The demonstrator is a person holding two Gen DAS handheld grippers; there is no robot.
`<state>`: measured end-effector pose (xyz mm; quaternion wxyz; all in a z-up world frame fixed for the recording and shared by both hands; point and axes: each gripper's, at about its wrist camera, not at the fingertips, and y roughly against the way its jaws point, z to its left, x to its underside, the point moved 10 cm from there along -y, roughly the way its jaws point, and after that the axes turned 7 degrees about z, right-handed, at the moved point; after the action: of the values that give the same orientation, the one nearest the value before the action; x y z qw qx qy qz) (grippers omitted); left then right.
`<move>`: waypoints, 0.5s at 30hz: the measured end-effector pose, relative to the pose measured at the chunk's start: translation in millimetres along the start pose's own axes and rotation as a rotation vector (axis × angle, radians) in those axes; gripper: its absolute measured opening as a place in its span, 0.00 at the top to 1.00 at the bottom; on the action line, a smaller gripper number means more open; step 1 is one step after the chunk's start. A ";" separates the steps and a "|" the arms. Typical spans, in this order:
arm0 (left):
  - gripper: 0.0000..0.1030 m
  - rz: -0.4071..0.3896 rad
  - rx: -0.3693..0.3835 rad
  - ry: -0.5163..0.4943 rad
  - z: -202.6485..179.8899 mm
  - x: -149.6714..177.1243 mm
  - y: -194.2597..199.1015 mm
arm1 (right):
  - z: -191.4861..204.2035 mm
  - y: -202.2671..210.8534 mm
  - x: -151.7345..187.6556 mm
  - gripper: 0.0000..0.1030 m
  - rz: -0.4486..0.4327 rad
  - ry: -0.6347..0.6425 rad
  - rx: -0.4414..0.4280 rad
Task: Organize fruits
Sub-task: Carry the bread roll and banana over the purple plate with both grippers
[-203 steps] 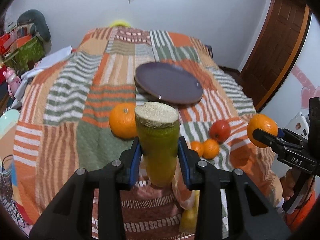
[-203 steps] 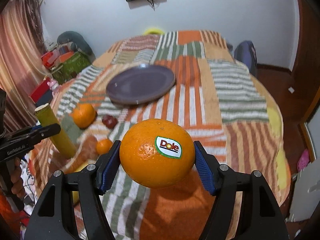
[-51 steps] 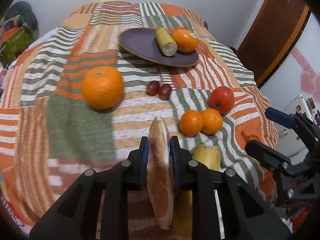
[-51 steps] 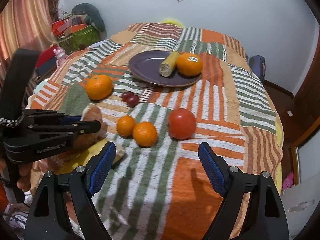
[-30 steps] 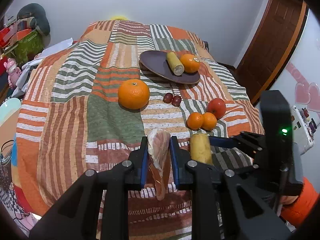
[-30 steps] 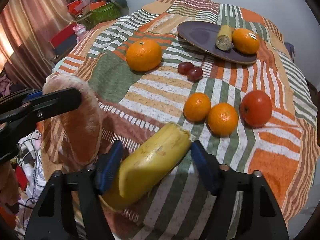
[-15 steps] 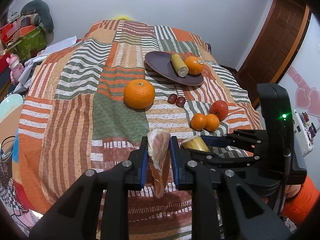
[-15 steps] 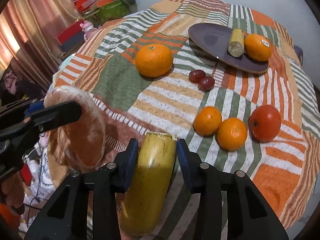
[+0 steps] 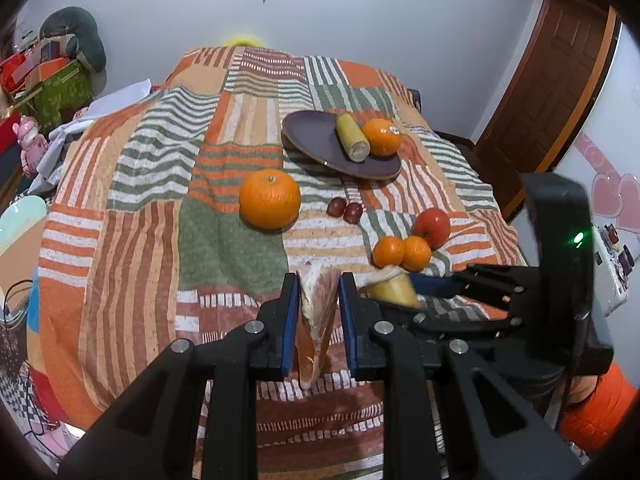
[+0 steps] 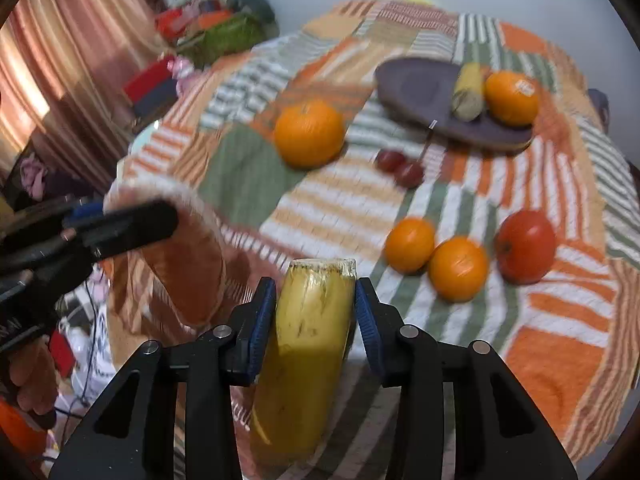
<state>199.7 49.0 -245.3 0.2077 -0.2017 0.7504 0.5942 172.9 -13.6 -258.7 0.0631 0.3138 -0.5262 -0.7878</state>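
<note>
My left gripper [image 9: 319,296] is shut on a pink grapefruit slice [image 9: 316,312], held above the near edge of the bed; the slice shows in the right wrist view [image 10: 180,256]. My right gripper [image 10: 315,304] is shut on a cut yellow banana piece [image 10: 308,344], also visible in the left wrist view [image 9: 392,288]. A purple plate [image 9: 316,140] far on the bed holds a banana piece [image 9: 352,140] and an orange [image 9: 382,137]. On the quilt lie a large orange [image 9: 270,199], two grapes [image 9: 345,210], two small oranges [image 9: 402,252] and a red tomato [image 9: 432,226].
The striped patchwork quilt [image 9: 160,200] covers the bed. Boxes and toys [image 9: 48,80] are piled at the left. A wooden door [image 9: 560,80] stands at the right. The right gripper's body [image 9: 556,280] is close on the right.
Both grippers have risen a little with their fruit. The right gripper has swung so the banana piece points more upright. The fruit on the quilt and plate has not moved.
</note>
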 end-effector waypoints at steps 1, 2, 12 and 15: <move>0.81 -0.006 0.000 -0.002 -1.2 -2.2 1.8 | -2.8 7.1 -4.4 0.65 -0.025 -0.009 0.000; 0.81 -0.013 0.000 -0.005 -2.5 -5.0 3.7 | -5.0 14.6 -8.9 0.65 -0.050 -0.012 0.002; 0.82 -0.083 -0.001 -0.029 -16.1 -37.3 17.1 | -19.7 68.9 -38.3 0.69 -0.194 -0.001 0.054; 0.82 -0.099 -0.002 -0.033 -17.9 -47.5 19.3 | -29.1 82.0 -45.3 0.69 -0.230 -0.013 0.060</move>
<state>227.3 38.3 -199.8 0.2491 -0.2290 0.7353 0.5872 206.3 -53.0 -175.3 -0.0407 0.3688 -0.5104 -0.7758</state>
